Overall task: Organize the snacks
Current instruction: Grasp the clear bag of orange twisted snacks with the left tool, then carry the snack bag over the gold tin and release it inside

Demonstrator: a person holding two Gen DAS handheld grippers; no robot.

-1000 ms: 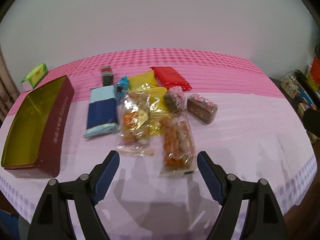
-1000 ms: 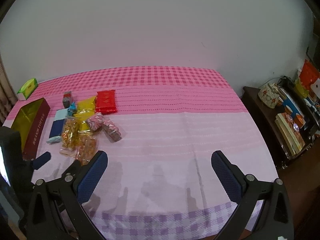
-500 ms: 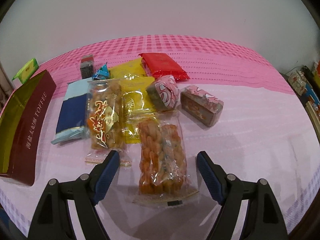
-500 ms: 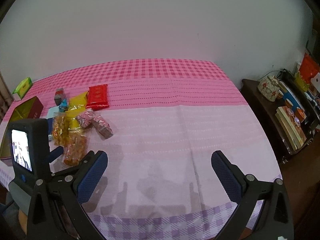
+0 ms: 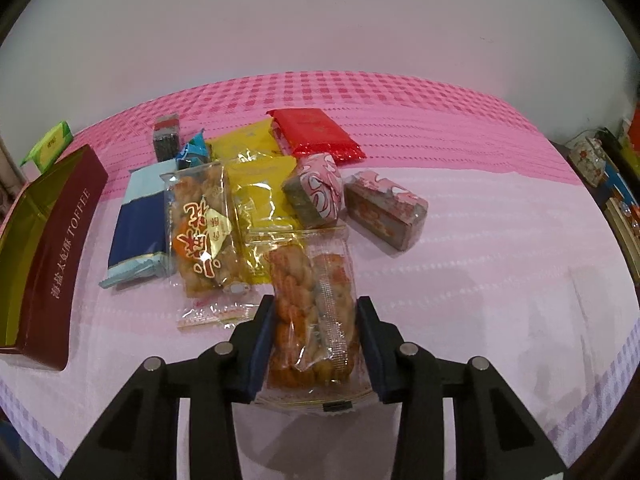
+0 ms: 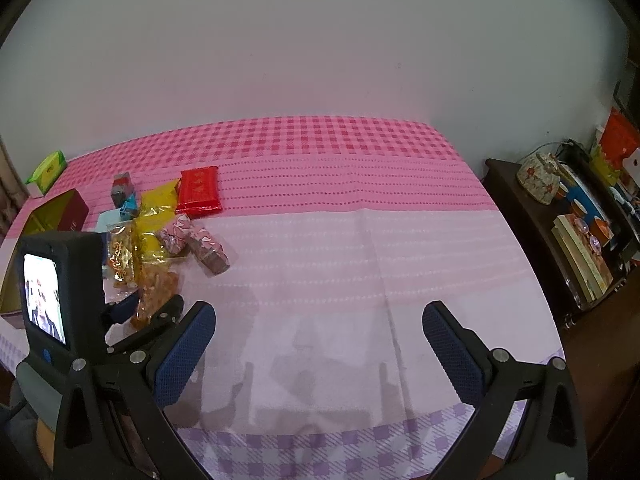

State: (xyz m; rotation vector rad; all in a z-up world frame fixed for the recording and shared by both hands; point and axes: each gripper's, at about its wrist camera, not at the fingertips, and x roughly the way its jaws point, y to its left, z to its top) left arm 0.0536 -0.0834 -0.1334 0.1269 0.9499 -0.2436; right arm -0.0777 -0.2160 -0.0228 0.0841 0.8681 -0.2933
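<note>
My left gripper (image 5: pixel 316 332) is shut on a clear packet of orange twisted snacks (image 5: pixel 312 304), gripping its near end on the tablecloth. Behind it lie a second clear snack packet (image 5: pixel 200 228), two yellow packets (image 5: pixel 260 192), a red packet (image 5: pixel 316 136), a blue packet (image 5: pixel 140 216) and two pink wrapped cakes (image 5: pixel 384 208). An open maroon toffee tin (image 5: pixel 60 248) stands at the left. My right gripper (image 6: pixel 320 344) is open and empty over bare cloth to the right; the snack pile (image 6: pixel 160 232) and the left gripper (image 6: pixel 152 308) show at its left.
A green tissue box (image 5: pixel 48 144) sits at the far left by the wall. A dark side cabinet (image 6: pixel 560 240) with books and cups stands past the table's right edge. The table's near edge has a purple checked border (image 6: pixel 320 452).
My left gripper moved forward and down over the twisted snack packet and closed on its near end. My right gripper stayed open and shifted only slightly.
</note>
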